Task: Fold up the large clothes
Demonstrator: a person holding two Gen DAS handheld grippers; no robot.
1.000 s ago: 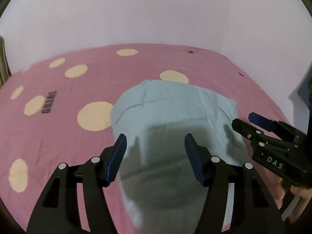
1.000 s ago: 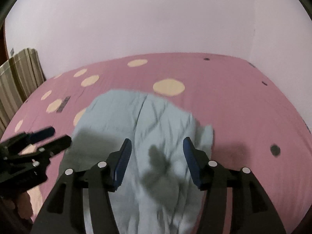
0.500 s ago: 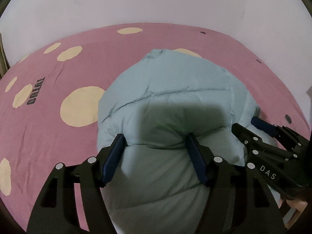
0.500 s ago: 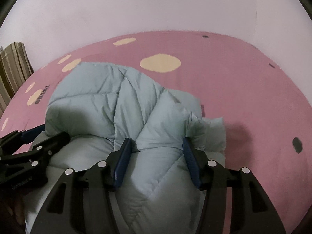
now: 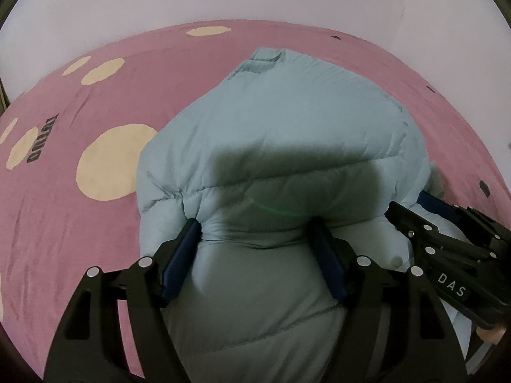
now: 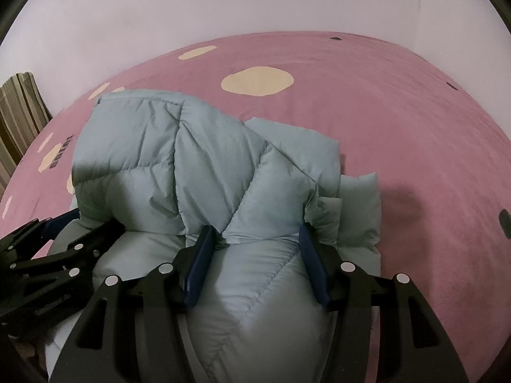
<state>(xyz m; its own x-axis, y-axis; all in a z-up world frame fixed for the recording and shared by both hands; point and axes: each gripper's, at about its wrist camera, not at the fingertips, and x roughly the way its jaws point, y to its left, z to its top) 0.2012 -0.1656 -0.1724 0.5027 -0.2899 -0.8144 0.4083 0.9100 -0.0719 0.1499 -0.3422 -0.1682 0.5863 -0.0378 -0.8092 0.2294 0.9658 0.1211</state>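
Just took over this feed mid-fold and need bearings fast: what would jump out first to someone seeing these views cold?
A puffy pale-blue quilted jacket fills the middle of both views, bunched on a pink bedsheet with cream dots. Padding bulges between the pads of both the left gripper and the right gripper; the left jaws have just been opening. A striped cloth hangs at the right view's left edge.

The jacket's (image 5: 287, 146) near end runs off the bottom edge, behind the fingers (image 5: 179, 255).
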